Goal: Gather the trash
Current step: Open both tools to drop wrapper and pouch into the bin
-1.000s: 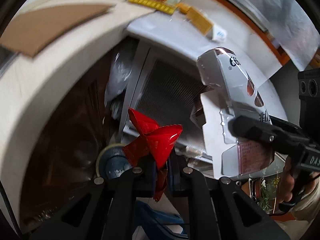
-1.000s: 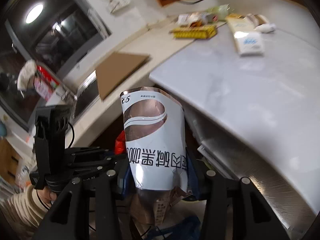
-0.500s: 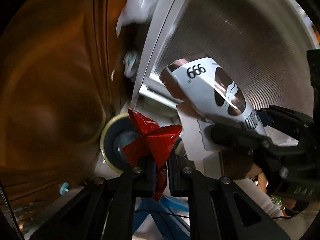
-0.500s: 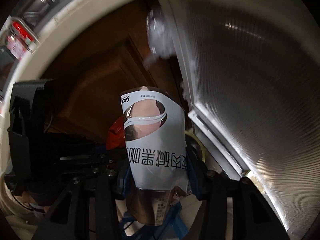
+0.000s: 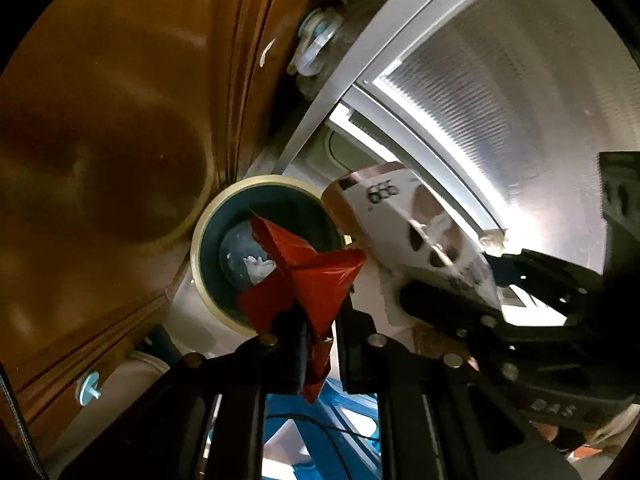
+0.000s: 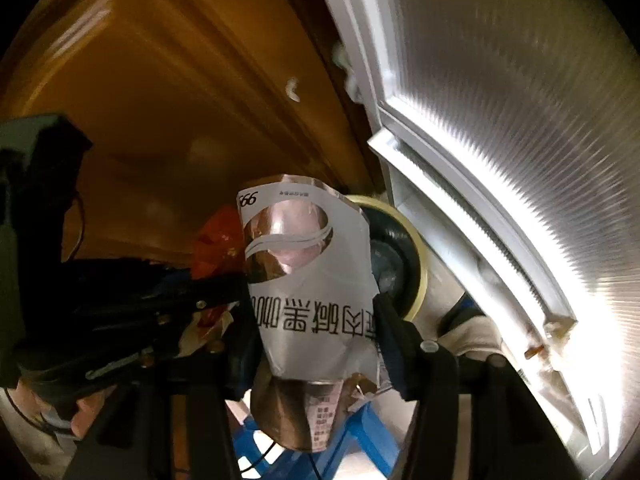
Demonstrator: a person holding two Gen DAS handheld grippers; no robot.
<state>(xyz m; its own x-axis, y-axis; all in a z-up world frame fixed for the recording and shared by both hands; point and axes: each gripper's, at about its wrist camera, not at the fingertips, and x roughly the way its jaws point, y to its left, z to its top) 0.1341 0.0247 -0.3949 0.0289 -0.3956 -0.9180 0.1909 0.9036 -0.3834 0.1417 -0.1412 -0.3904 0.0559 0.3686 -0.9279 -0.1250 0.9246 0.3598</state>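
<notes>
My left gripper (image 5: 320, 320) is shut on a crumpled red wrapper (image 5: 308, 280), held just above the mouth of a round bin (image 5: 208, 248) with a cream rim and dark blue inside; white scraps lie at its bottom. My right gripper (image 6: 316, 320) is shut on a white and silver snack packet (image 6: 308, 280) with black print. That packet (image 5: 412, 232) is at the bin's right edge in the left wrist view. The bin (image 6: 404, 256) shows behind the packet in the right wrist view, with the red wrapper (image 6: 216, 244) to its left.
A brown wooden cabinet door (image 5: 112, 120) stands left of the bin. A ribbed metal panel with a white frame (image 5: 500, 100) stands to the right. A blue frame (image 6: 360, 440) lies low on the floor below the grippers.
Both grippers have dropped from table height down toward the floor. The bin has grown larger and nearer, and both pieces of trash now hang at its mouth.
</notes>
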